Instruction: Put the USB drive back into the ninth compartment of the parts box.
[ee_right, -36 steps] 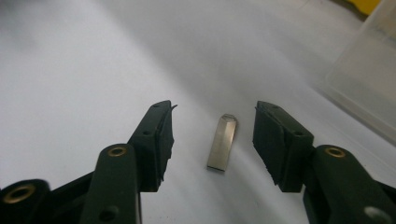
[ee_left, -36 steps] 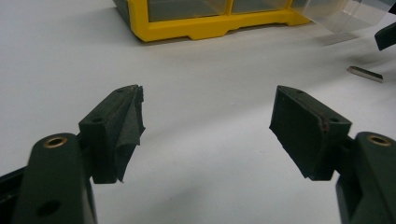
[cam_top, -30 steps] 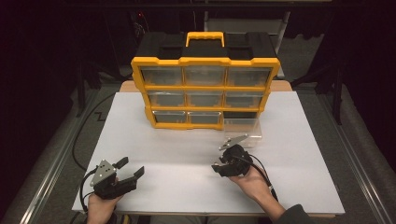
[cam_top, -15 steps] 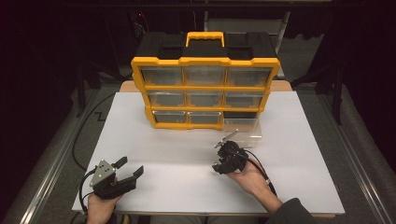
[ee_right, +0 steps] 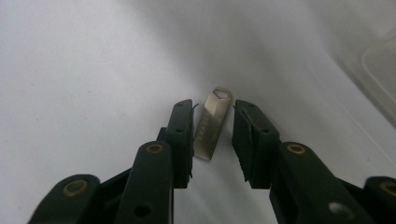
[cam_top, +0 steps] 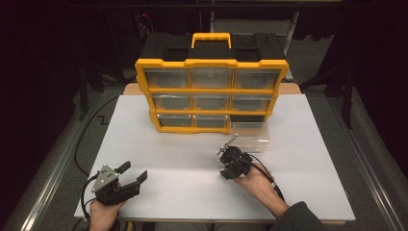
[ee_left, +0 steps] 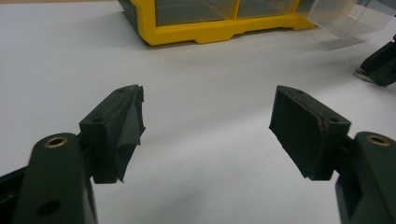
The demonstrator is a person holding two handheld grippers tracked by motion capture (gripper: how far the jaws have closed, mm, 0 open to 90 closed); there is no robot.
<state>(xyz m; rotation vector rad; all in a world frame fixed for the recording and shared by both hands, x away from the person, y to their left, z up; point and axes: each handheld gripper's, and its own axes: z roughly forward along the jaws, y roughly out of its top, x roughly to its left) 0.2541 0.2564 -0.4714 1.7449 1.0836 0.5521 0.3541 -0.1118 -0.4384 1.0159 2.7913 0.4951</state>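
USB stick [ee_right: 213, 123] — a small silver metal one with a loop at its far end — is the thing to pick up, and it lies flat on the white table [cam_top: 192, 159].

From the high view, the right gripper [cam_top: 230, 161] is low over the table, just near of the clear drawer [cam_top: 250, 136] that sits pulled out at the right end of the yellow organizer [cam_top: 211, 91]. The left gripper [cam_top: 130, 179] rests at the near left corner, well apart from the work, with jaws spread.

From the left gripper view, the left gripper [ee_left: 205, 123] is released, with nothing but bare table between its pads; the organizer's bottom edge is far ahead.

From the right gripper view, the right gripper [ee_right: 213, 128] has its jaws on both sides of the stick, partly closed but with a small gap on the right side, so I judge it is not yet clenched. To do this step well, I would keep the pads level with the table, center the stick so both pads meet its long sides together, then close slowly — a thin metal piece can slip or tilt up if only one pad pushes first.
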